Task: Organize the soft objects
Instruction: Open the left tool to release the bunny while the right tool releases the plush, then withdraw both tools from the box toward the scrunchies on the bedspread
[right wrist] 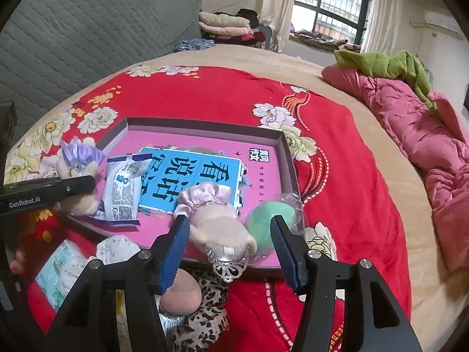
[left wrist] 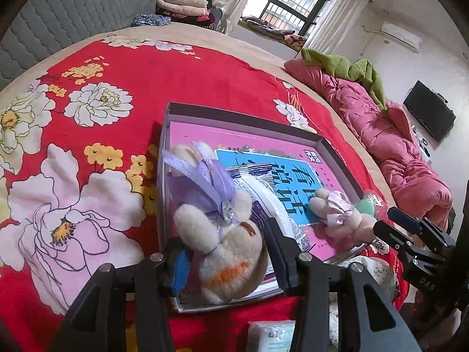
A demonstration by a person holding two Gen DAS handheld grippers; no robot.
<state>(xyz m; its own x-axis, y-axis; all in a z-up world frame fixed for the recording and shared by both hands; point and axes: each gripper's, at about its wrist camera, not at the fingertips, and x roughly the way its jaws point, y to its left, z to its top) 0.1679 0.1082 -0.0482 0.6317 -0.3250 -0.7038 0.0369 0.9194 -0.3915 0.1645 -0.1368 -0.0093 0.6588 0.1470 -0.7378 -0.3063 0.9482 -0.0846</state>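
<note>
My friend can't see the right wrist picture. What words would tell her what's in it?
The right hand-held gripper stands open around a pink plush bunny at the near edge of a shallow box on a red flowered blanket. The box also holds a white packet, a green puff in plastic and a purple-bowed bunny by the left hand-held gripper.

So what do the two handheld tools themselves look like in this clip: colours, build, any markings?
Both match: the left tool and right tool have black, angular, forked arms with silver round pivot bolts, and long flat fingers faced with ribbed blue pads. Seen from the right wrist view, the left tool's side carries white "GenRobot.AI" lettering. No cables, sleeves or hands show.
</note>
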